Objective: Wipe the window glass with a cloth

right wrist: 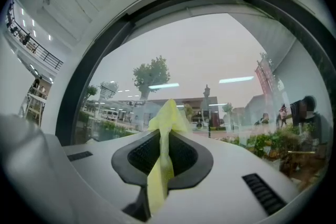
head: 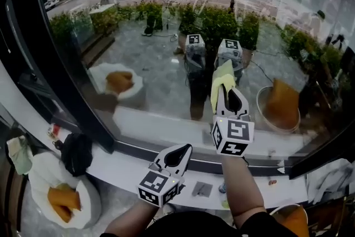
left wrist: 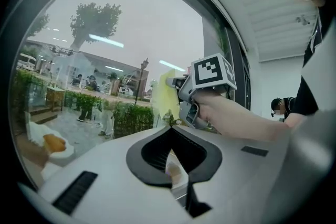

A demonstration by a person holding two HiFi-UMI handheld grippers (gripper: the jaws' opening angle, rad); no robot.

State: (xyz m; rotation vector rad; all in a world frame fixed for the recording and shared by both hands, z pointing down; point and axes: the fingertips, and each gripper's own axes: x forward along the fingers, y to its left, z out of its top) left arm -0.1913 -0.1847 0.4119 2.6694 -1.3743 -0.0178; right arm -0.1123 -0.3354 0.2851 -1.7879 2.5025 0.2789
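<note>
Reflections lay thick over the window glass (head: 166,80), so indoor things and the paved yard outside were hard to sort apart. Mirrored copies of both marker cubes hung in the pane just above the yellow cloth (head: 222,77). Whether the cloth actually touched the glass could not be told, though it stood very close against it. Both forearms were cut off by the near edge of the head view. In the slit of the left gripper (left wrist: 173,131) a pale sliver showed, too blurred to name.

The right gripper (right wrist: 164,134) had its tongs pressed onto the cloth. The cloth ran as a folded strip down between them and stood up as a crumpled tuft past the tips, toward the pane. A hand (left wrist: 223,113) gripped the handle below the marker cube. The left gripper's tongs were pressed together with nothing held. It sat lower and nearer than the right one, over the white sill (head: 119,172).

A black frame (head: 61,80) curved along the left of the pane and ran under it above the sill. At the near left a black bag (head: 77,152) sat beside a white beanbag (head: 41,186) carrying an orange cushion (head: 62,197). Green shrubs (head: 219,22) stood beyond the glass, with a road farther off.
</note>
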